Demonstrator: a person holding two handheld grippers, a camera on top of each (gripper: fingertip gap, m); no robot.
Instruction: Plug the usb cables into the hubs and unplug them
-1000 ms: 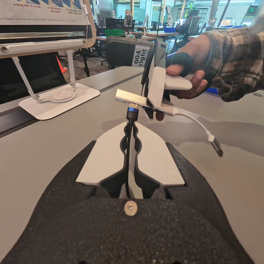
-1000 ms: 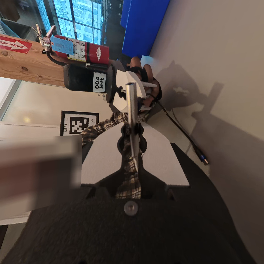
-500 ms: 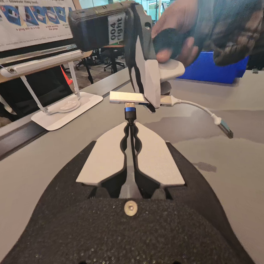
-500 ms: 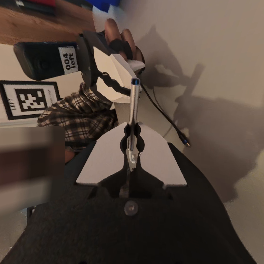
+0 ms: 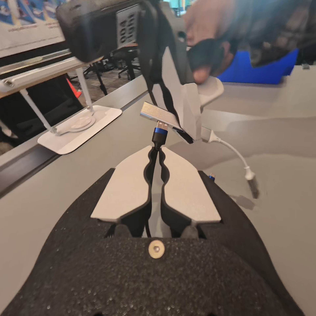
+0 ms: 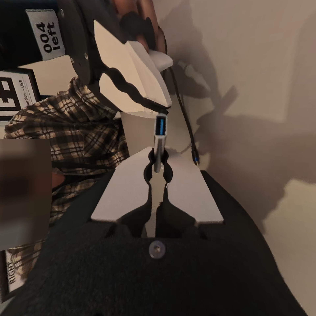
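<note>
Hub (image 5: 158, 113) hangs above table (image 5: 51, 188), pinched in my right gripper (image 6: 158, 153), blue port facing out. My left gripper (image 5: 156, 148) grips black cable (image 5: 153, 164) just behind plug (image 5: 159, 133); plug tip meets hub underside. White pigtail (image 5: 239, 157) dangles right of hub.
</note>
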